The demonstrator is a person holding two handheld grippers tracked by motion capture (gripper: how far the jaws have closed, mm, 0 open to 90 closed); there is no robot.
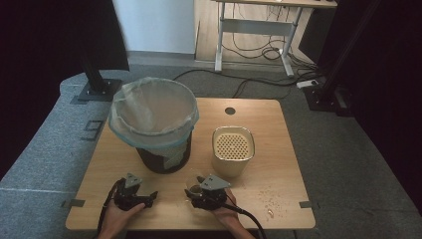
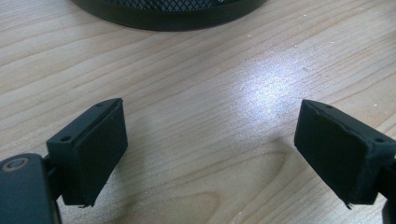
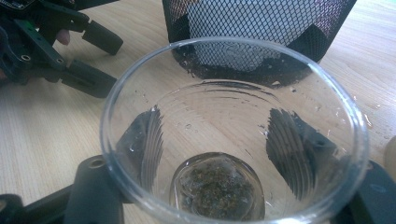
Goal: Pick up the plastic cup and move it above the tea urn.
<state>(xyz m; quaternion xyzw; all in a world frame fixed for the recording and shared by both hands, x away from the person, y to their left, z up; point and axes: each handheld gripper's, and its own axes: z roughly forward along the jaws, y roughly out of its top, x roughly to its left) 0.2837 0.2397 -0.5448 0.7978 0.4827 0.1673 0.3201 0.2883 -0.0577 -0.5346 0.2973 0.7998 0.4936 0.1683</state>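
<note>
Right, high view first: right tongs point(image 1: 196, 190) sit just in front of the black mesh wastebasket with the pale plastic liner point(image 1: 154, 122), closed around a clear plastic cup point(image 1: 193, 188). Left tongs point(image 1: 148, 197) rest on the light wooden desk point(image 1: 263, 129), also in front of the basket, off to its left-hand side, jaws apart, nothing between them. A cream square container with a perforated top point(image 1: 233, 150) stands just to the right of the basket. Crumbs point(image 1: 271, 199) lie scattered on the desk, further right of it. Both hands come in low from the near edge, forearms roughly level, tongs pointing toward the basket.

Left gripper view: both black pads wide apart over bare wood, the basket's base rim point(image 2: 168, 14) ahead. Idle, parked.

Right gripper view: the cup point(image 3: 233, 135) is upright between the jaws, pads pressing its wall on both sides, visible through the plastic. Brownish wet residue point(image 3: 217, 186) sits in the bottom. Basket mesh point(image 3: 257, 23) directly beyond.

My read: the step is the grip before emptying into the basket. Squeeze lightly, since the thin wall will buckle. Lift straight, keep it upright until over the liner, then tip.
</note>
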